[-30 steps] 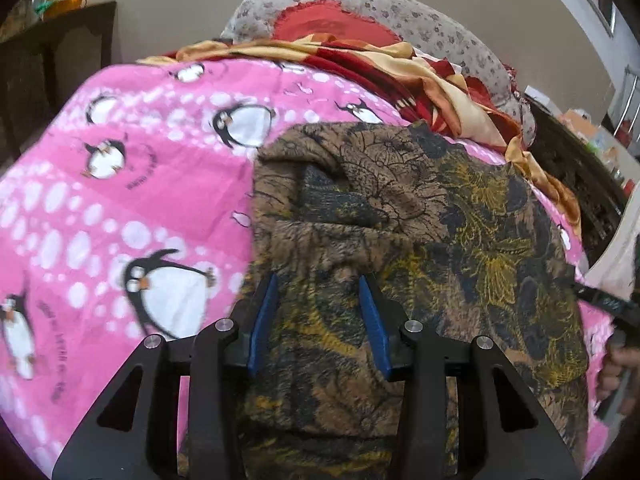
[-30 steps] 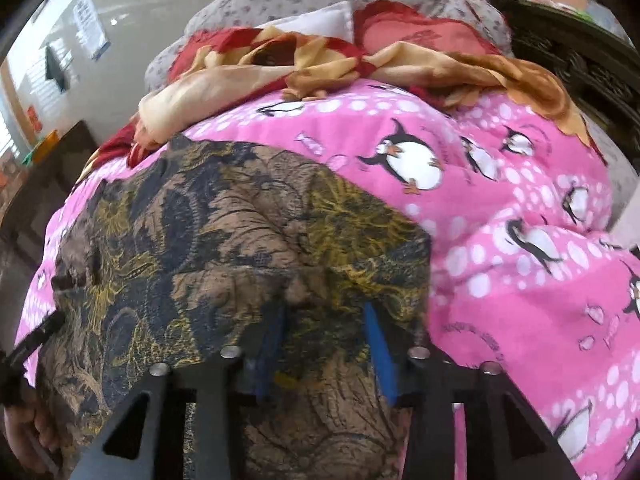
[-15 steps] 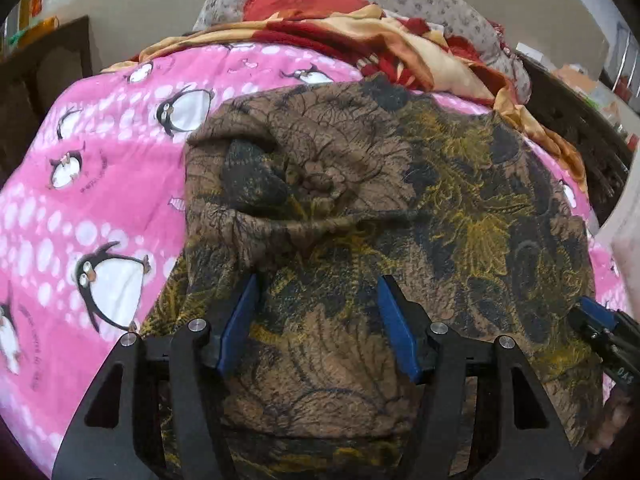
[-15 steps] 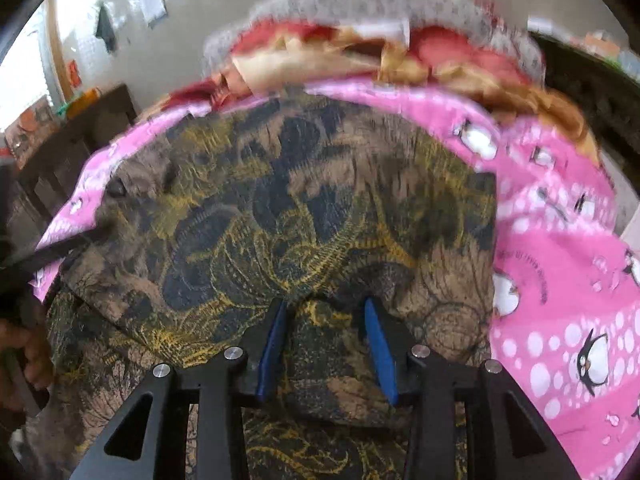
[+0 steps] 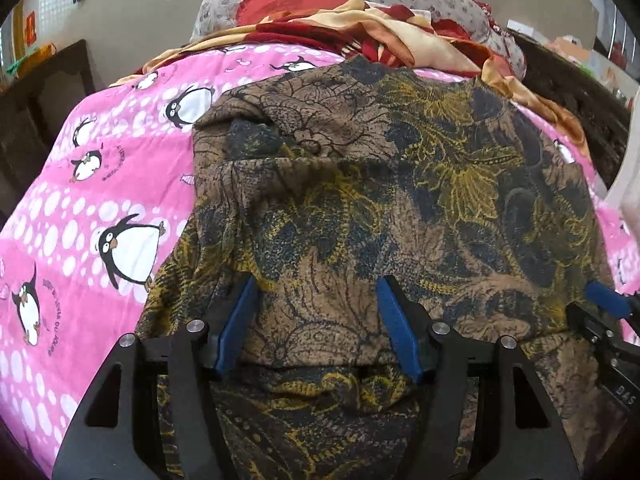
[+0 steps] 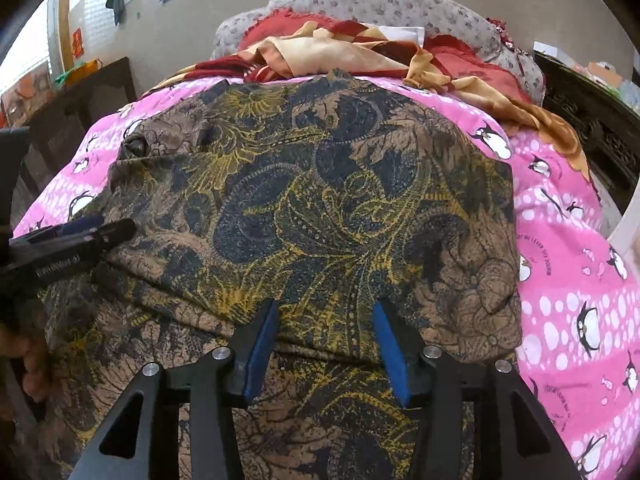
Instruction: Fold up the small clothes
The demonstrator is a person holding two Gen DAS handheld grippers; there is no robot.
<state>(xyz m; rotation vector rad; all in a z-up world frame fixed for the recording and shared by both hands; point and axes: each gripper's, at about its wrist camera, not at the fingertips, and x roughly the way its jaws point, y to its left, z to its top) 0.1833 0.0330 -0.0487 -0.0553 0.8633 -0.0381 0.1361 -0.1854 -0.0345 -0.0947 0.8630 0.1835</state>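
A brown garment with dark blue and yellow floral print (image 5: 400,184) lies on the pink penguin bedspread (image 5: 100,184), its upper layer doubled over toward me with the folded edge near the fingers. My left gripper (image 5: 316,292) is open, its blue pads wide apart over the fold's near edge. My right gripper (image 6: 326,312) is open too, above the same garment (image 6: 320,200). Each gripper shows in the other's view: the right gripper at the far right (image 5: 608,308), the left gripper at the far left (image 6: 76,236).
A red and tan patterned cloth (image 6: 352,52) lies bunched at the bed's far end against a grey floral pillow (image 6: 380,4). Dark wooden furniture stands at the left (image 5: 44,92) and a carved dark bed frame at the right (image 6: 592,120).
Both grippers carried the garment's edge over toward me, laying a fold. Both then opened wider and let go of the cloth.
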